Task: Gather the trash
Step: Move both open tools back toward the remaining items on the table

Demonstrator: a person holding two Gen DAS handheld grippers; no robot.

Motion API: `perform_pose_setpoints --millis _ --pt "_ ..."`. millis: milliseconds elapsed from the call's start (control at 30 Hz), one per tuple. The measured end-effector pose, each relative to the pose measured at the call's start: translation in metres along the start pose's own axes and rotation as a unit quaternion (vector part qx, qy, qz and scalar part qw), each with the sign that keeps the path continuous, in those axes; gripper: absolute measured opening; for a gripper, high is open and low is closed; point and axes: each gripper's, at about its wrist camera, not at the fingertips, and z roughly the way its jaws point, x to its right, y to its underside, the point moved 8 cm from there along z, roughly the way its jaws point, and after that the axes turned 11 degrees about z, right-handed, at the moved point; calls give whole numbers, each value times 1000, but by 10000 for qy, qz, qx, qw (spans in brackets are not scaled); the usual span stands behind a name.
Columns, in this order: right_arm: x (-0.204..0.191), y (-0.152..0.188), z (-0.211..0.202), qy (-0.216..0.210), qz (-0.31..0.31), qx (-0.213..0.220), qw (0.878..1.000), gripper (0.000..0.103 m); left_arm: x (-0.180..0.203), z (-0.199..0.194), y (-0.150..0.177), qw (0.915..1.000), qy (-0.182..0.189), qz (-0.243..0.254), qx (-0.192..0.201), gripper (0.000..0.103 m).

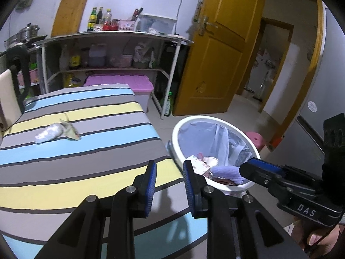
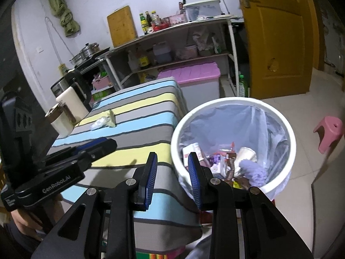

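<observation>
A crumpled clear plastic wad (image 1: 49, 133) and an olive paper scrap (image 1: 71, 129) lie together on the striped tablecloth (image 1: 86, 161); they also show in the right wrist view (image 2: 100, 122). A white trash bin (image 2: 286, 133) with a clear liner holds wrappers, a paper cup and a purple ridged item (image 2: 254, 170); its rim also shows in the left wrist view (image 1: 179, 127). My left gripper (image 1: 169, 185) is open and empty above the table's right edge. My right gripper (image 2: 171, 177) is open and empty at the bin's near left rim.
A kettle (image 2: 71, 101) and a jar (image 2: 57, 118) stand at the table's far left. A shelf rack (image 1: 112, 56) with bottles and a pink-lidded box (image 1: 127, 84) are behind. A pink stool (image 2: 330, 133) stands right of the bin. A yellow door (image 1: 220, 49) is open.
</observation>
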Motion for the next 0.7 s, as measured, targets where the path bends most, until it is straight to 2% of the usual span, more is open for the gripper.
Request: perform_pose_setpoints --millis 233,700 --pt "-21 5 8 -69 -144 -106 9998 31 -21 -17 7 9997 -215 -127 42 25" --pt "-64 17 29 -470 -535 -372 9968 31 -57 -34 26 9978 -604 -284 -1 26"
